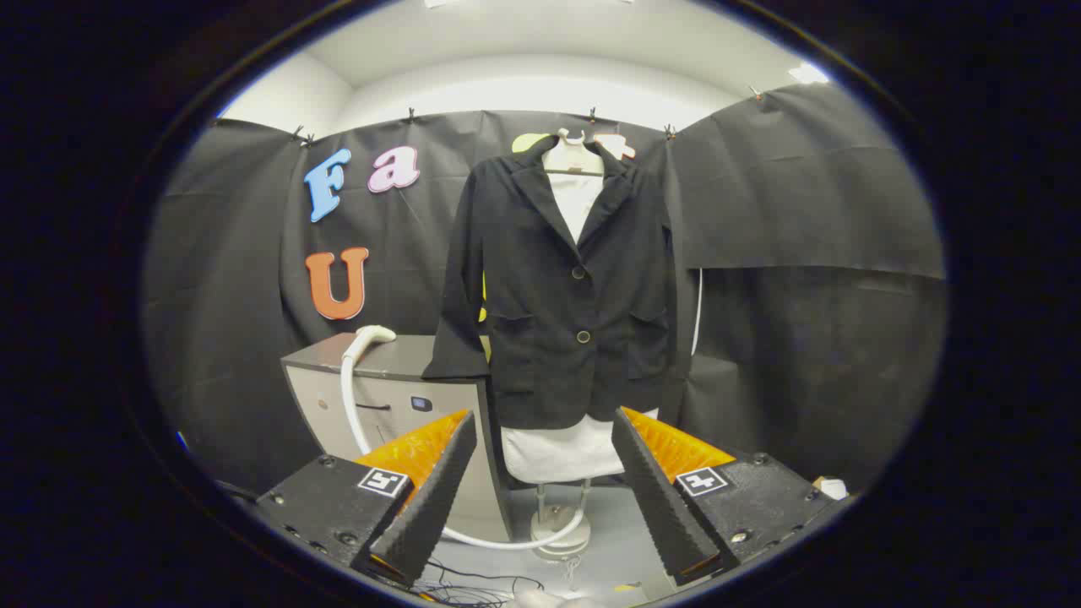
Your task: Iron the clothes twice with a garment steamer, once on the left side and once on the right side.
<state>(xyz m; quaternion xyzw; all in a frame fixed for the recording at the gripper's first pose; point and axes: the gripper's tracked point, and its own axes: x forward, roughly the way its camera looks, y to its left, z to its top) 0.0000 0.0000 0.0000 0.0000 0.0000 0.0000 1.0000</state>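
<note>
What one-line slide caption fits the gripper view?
Open claw faces black blazer on mannequin; white steamer head rests on grey cabinet.

Fingers of the gripper point(545, 473) spread wide, nothing between them. Open air ahead up to the black jacket point(566, 287) on its mannequin stand point(557, 528). Left of it, a cabinet point(397, 397) topped by the steamer head point(372, 333); white hose point(350, 405) and cables point(473, 587) across the floor below.

Test booth: black cloth walls point(802, 194), jacket point(557, 287) on mannequin, cabinet point(397, 397) w/ steamer point(367, 335).
</note>
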